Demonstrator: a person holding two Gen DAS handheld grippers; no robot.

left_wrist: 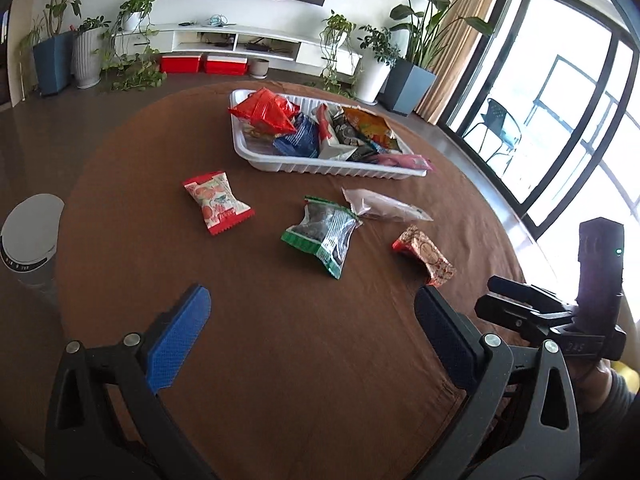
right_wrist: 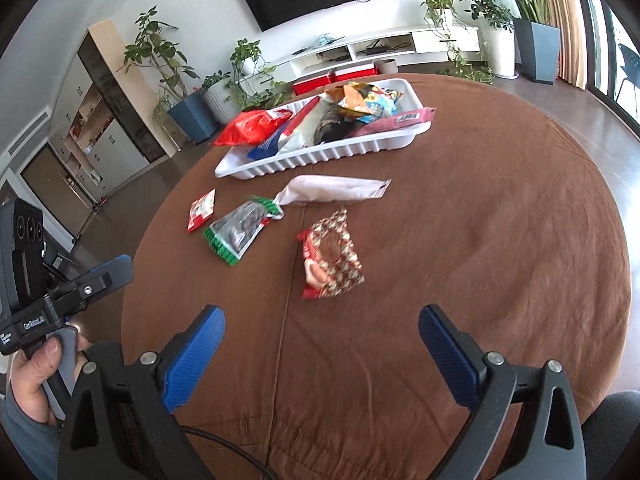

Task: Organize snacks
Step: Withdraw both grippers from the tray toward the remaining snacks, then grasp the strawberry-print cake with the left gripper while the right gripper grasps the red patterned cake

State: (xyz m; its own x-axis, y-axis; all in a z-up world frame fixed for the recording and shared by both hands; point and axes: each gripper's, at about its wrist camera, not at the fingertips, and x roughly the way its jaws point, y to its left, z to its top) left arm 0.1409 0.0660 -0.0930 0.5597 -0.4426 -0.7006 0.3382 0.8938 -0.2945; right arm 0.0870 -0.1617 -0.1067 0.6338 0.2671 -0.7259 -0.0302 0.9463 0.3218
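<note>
A white ribbed tray (left_wrist: pixel 332 168) (right_wrist: pixel 320 156) at the far side of the round brown table holds several snack packets. Loose on the cloth lie a red-and-white packet (left_wrist: pixel 218 202) (right_wrist: pixel 202 210), a green-edged clear packet (left_wrist: pixel 324 232) (right_wrist: pixel 240 232), a long pale packet (left_wrist: pixel 384 206) (right_wrist: pixel 332 190) and a red patterned packet (left_wrist: pixel 426 256) (right_wrist: pixel 330 260). My left gripper (left_wrist: pixel 312 308) is open and empty, short of the green-edged packet. My right gripper (right_wrist: pixel 322 326) is open and empty, just short of the red patterned packet.
The table edge curves close on the left (left_wrist: pixel 64 240) and right (right_wrist: pixel 624 280). The other gripper shows at the right of the left wrist view (left_wrist: pixel 560 312) and at the left of the right wrist view (right_wrist: pixel 60 292). A white round appliance (left_wrist: pixel 28 236) stands left of the table.
</note>
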